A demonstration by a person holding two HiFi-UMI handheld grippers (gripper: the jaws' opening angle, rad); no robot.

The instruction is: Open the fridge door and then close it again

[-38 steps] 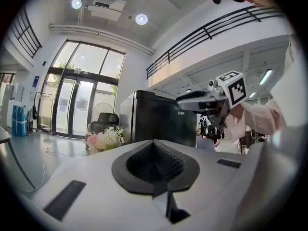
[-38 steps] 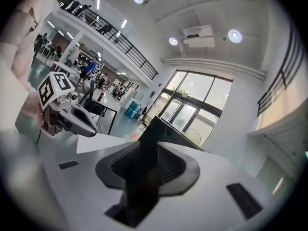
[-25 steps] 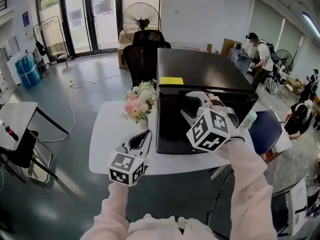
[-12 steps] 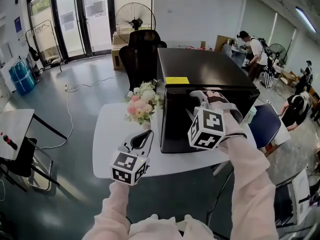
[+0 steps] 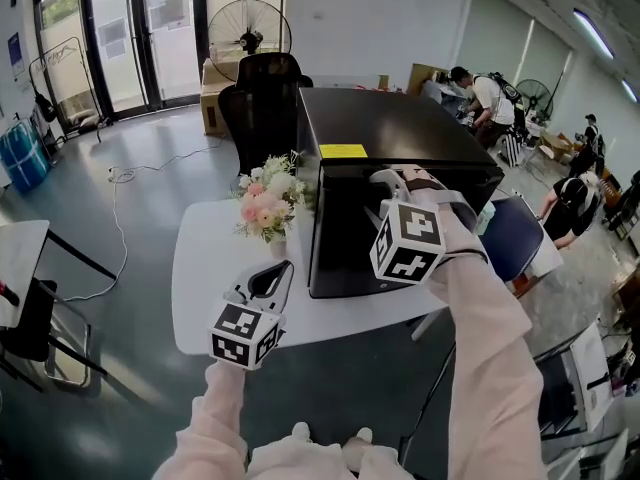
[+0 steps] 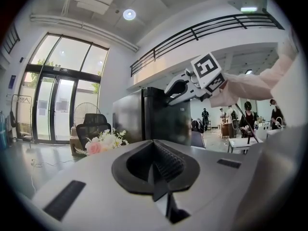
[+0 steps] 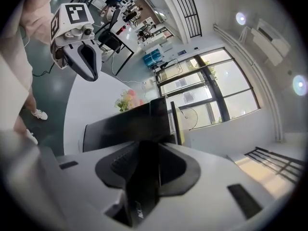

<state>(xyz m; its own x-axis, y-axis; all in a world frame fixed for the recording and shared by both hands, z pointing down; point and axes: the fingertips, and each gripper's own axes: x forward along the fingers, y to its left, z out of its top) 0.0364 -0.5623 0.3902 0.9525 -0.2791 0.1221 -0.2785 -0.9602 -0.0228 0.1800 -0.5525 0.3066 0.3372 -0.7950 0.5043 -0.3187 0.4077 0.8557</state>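
Between closing right tool (image 5: 390,183) jaws, fridge door (image 5: 342,253)

Flower bouquet (image 5: 262,198) on white table (image 5: 203,268) — blk office chair (image 5: 260,103) & fan (image 5: 248,30) behind.

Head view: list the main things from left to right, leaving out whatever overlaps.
blue jugs → flowers → fridge → seated person
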